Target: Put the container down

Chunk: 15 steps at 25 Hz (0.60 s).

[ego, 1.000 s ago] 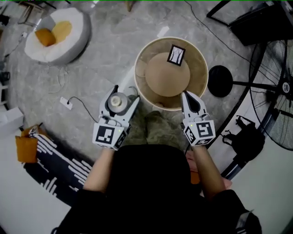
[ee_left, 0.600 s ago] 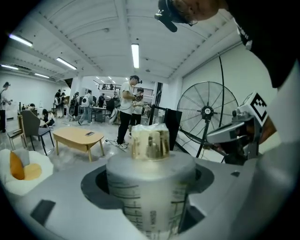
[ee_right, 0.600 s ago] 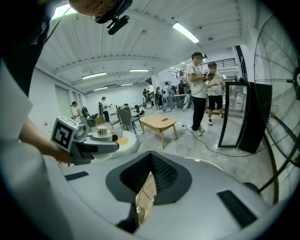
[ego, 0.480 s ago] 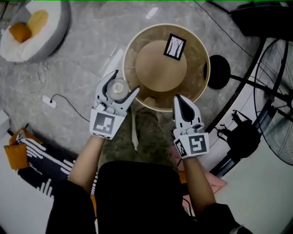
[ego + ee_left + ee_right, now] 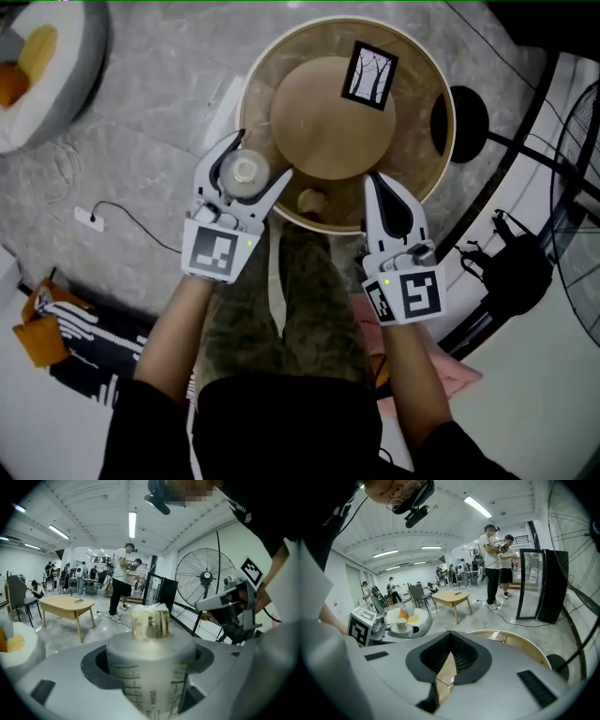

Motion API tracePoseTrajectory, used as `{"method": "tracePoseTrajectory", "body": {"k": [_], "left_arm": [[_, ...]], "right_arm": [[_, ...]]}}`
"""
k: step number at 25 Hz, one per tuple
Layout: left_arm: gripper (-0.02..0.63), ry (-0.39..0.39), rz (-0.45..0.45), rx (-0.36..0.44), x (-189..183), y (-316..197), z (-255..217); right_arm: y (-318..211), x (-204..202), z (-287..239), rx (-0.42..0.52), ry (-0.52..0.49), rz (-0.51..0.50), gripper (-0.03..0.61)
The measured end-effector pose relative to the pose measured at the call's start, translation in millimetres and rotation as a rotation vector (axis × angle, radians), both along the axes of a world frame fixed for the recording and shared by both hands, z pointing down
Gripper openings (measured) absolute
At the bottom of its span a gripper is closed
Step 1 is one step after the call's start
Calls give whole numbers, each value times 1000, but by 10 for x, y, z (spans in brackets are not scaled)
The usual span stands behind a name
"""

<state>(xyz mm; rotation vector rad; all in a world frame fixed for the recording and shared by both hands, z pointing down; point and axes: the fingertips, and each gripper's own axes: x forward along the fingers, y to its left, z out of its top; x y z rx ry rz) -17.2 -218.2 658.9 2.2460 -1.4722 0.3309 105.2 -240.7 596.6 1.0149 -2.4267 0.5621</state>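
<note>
nearest, low in the head view: person's camo-print trousers (image 5: pixel 300 291), w/ both forearms reaching up-frame. left hand-held gripper (image 5: pixel 255 161) is clamped round the translucent plastic measuring container w/ printed scale marks and a gold-ish cap (image 5: pixel 245 173). left gripper view shows the jaws hugging its body on both sides (image 5: pixel 150 667), cap on top. head view looks down on the cap, so its long axis looks upright, not tipped.

right hand-held gripper (image 5: pixel 375 180) sits centre-right of frame; its jaws are pressed together w/ nothing in them (image 5: pixel 447 653), tips pointing at the lower right rim.

just beyond: the round light-wood bench w/ a raised rim (image 5: pixel 441 159), filling upper centre. the container hangs at its lower left rim; can't tell if it's over the rim or just outside it. the key relation: free bench surface lies up-frame and right of the container, v. near, so the left one is the arm that matters. prob. next move is forward over the rim, then straight down, keeping it upright. a tan dome (image 5: pixel 328 117) takes the middle and a black-and-white card (image 5: pixel 367 75) lies beyond it, so room is only the ring inside the rim. a small tan lump (image 5: pixel 309 200) sits in that ring, nr the container.
</note>
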Motion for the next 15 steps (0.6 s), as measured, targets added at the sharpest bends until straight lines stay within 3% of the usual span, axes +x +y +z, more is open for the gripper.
{"method": "tracePoseTrajectory", "body": {"k": [10,15], "left_arm": [[348,-2,12,20,-85,-415,935],[348,9,27,33,-95,-546,1402]], "right_arm": [[47,32,930,-69,28,-9,21],[6,32,1274,-85,17,45,21]]}}
